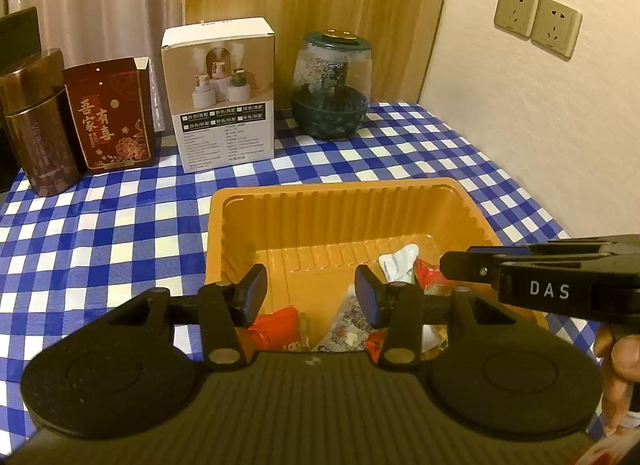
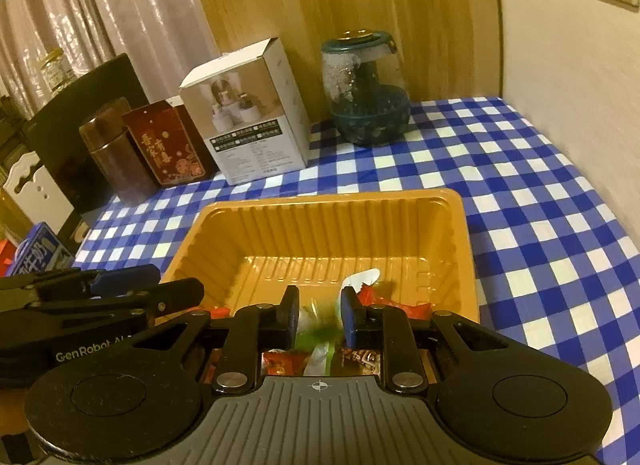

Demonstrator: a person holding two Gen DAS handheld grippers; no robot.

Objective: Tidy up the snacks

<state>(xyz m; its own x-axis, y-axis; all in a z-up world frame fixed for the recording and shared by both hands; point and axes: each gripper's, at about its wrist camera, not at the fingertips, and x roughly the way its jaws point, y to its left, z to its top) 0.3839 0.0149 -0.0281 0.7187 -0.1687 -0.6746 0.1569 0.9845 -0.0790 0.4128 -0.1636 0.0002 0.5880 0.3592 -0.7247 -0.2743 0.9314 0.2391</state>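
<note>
Left tongs held wide open, empty, over tray. Right tongs part-open around green-white packet; grip cannot be told. Snacks piled at tray's near end; release advised low, inside rim.

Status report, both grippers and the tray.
Left gripper open over orange tray. Right gripper open over green-white snack packet. Nothing blocking.

A home: curtains, checked tablecloth, wall sockets, gift boxes.
</note>
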